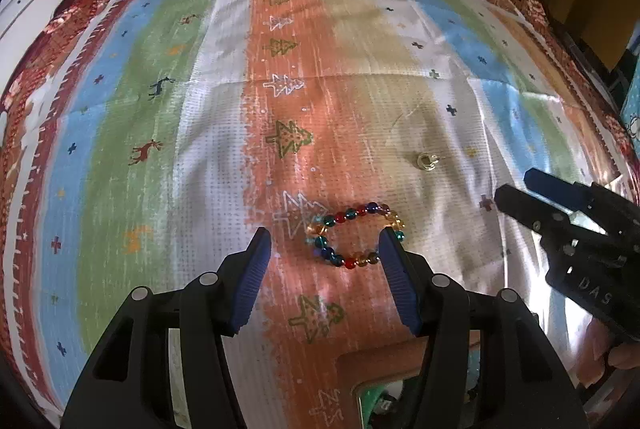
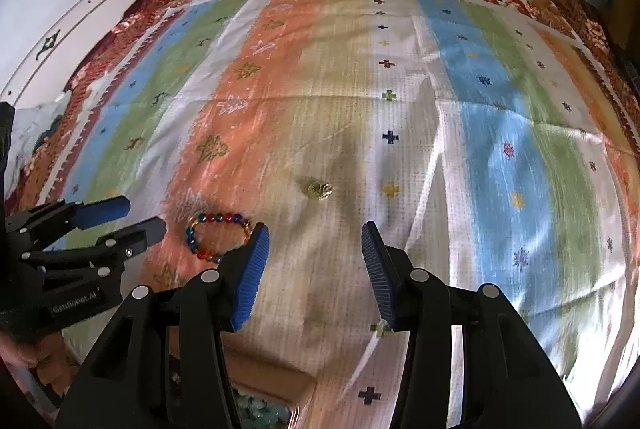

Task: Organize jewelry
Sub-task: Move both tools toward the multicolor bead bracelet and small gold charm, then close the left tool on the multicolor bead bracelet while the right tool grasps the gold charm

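Both tools hung over the striped cloth [image 1: 168, 133], and the beaded bracelet [image 1: 354, 237] lay flat on the orange stripe, a loop of red, blue, teal and amber beads. The left hand-held gripper [image 1: 325, 253] was half open with nothing in it — its right pad sat at the bracelet's right edge, its left pad out on bare cloth, whether touching the beads was hard to say. The right hand-held gripper [image 2: 314, 249] was likewise part open and empty, just to the right of the bracelet, with a small gold piece [image 2: 320, 189] lying a little beyond its tips.

The step in hand looked like the pick-up of the bracelet by the left tool. To do it well, the pads would have to shift right so one run of beads sits between them, then drop low to the cloth before closing — round beads roll off a shallow pinch, and soft cloth may bunch into the grip.

The gold piece was too small and blurred to name; ring or earring, it could not be told. At the near edge an orange-rimmed tray [image 2: 276, 381] was cut off behind the tool bodies, with only pale beads glimpsed inside it.
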{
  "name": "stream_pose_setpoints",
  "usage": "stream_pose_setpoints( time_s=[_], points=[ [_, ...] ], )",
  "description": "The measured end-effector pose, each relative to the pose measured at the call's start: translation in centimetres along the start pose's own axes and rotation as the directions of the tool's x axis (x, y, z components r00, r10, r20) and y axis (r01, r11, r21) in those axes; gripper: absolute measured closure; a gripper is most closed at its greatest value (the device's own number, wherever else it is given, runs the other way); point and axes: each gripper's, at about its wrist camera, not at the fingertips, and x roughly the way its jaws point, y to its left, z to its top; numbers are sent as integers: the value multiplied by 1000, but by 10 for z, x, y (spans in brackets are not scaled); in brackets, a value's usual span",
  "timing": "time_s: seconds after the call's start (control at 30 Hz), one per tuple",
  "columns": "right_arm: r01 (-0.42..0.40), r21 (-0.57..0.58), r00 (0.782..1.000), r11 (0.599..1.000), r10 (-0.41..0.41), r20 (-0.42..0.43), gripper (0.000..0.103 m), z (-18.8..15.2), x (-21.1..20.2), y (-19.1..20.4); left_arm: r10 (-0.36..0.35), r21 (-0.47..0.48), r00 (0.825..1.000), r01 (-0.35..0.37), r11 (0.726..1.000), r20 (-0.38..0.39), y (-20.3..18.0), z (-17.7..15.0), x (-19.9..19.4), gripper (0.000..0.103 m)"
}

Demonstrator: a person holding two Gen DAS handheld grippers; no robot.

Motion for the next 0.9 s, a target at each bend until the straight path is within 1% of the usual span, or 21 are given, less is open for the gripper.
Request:
stream_pose_setpoints(
  time_s=[0.13,0.27,0.53,0.63,0.73,0.9],
  points=[
    [14,-4,1000,1000,-14,1,55,7,4,0,14,15,1000,-14,1000,-18,0,3,10,47],
    [27,-13,999,1000,-27,-23,55,10,15,1,24,28,999,-24,999,-32,0,7,17,47],
    [46,-26,998,999,-47,-52,55,18,36,2,53,82,996,-47,995,-69,-5,8,35,47],
    [54,-27,996,998,-56,-64,55,21,45,1,56,99,995,-48,994,-80,-6,9,39,47],
    [60,-30,995,998,-62,-75,55,23,51,1,42,122,995,-30,992,-94,-8,10,43,47],
    [63,-38,993,997,-66,-93,55,26,61,3,43,131,993,-29,991,-109,-7,10,50,47]
  ],
)
